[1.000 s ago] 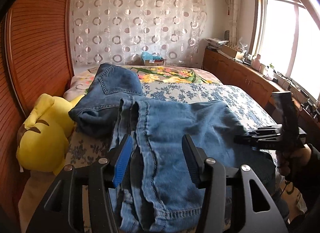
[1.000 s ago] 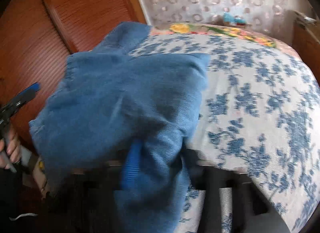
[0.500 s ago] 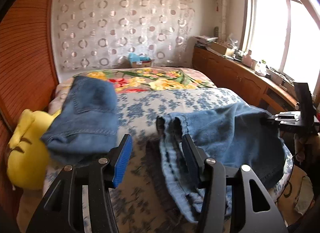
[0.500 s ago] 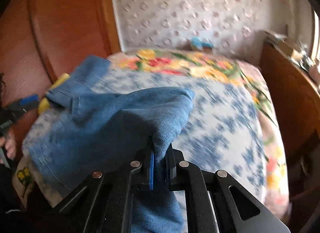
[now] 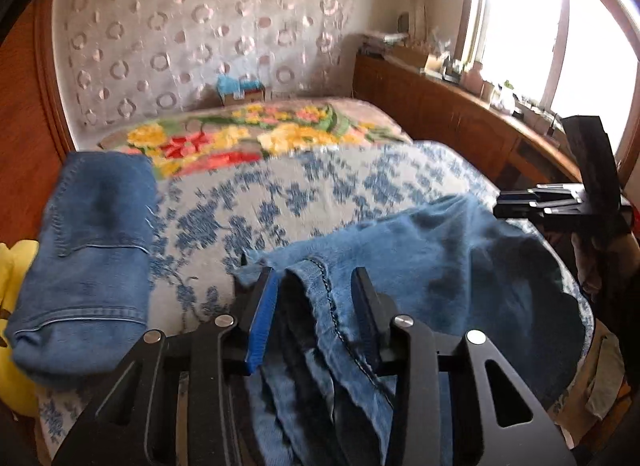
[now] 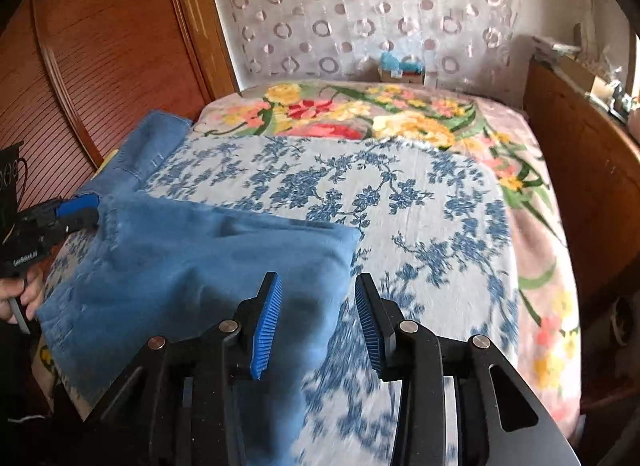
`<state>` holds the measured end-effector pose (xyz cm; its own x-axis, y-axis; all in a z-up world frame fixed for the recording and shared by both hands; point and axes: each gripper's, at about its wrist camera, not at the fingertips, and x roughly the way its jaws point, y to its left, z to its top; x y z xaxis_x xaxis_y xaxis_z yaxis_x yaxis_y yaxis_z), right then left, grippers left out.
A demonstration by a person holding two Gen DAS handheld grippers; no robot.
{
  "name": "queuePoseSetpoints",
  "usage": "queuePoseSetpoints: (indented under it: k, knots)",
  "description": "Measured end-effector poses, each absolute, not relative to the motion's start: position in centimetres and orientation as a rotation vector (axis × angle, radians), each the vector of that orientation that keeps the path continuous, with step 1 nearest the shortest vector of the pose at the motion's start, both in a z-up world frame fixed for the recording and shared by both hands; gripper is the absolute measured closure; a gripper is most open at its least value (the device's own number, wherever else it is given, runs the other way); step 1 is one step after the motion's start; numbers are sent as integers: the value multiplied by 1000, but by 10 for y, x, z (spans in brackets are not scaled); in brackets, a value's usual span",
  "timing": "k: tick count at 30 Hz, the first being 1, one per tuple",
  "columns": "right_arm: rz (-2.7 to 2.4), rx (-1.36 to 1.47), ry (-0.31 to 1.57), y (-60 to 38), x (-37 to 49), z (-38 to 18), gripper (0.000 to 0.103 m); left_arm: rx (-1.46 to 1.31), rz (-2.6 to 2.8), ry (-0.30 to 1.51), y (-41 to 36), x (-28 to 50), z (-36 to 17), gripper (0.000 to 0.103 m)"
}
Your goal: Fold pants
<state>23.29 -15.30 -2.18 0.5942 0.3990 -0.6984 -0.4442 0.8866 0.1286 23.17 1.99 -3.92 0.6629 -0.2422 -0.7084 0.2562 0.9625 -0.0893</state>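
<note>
**Loose jeans near the bed edge, both grippers spread**

At about nine o'clock in the left wrist view lies a second pair of jeans [image 5: 86, 266], already folded, on the blue-flowered bedspread [image 5: 304, 193], with a yellow soft toy [image 5: 16, 266] just beside it. If the next fold swings that way, cloth could drag across the folded pair and undo it.

At six o'clock the left gripper [image 5: 314, 306] stands wide, its blue pad apart from the denim, though a seamed edge of the jeans [image 5: 460, 266] rises between the jaws. The view is blurred there, so whether cloth touches either finger cannot be told. A careless closing could pinch only one layer, and the fold would come up lopsided.

In the right wrist view the jeans lie from nine to six o'clock, partly doubled, with their near part dropping over the bed's front edge. The right gripper [image 6: 318, 322] is also wide, holding nothing; its left finger sits over the denim corner, its right over the bedspread. With neither tool gripping, the overhanging weight could likely pull the jeans off the bed.
</note>
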Motion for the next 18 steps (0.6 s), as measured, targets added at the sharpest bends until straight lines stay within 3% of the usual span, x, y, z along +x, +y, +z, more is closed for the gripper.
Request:
queuePoseSetpoints:
  k: [6,9,12,13,18]
  knots:
    - [549,5,883,-142,272,-36,63,52,-291,855,10,244,-53,64]
    - [571,12,896,-136,287,-42,64,73,-295,847,8,248,-52,77]
    - [607,17,855,-132,288,-36,94,84,-309,835,8,248,-51,88]
    - [610,12,817,-131,287,-33,95,87,-300,812,9,249,-49,92]
    - [589,5,671,-121,278,-22,96,19,-215,709,27,244,-27,92]
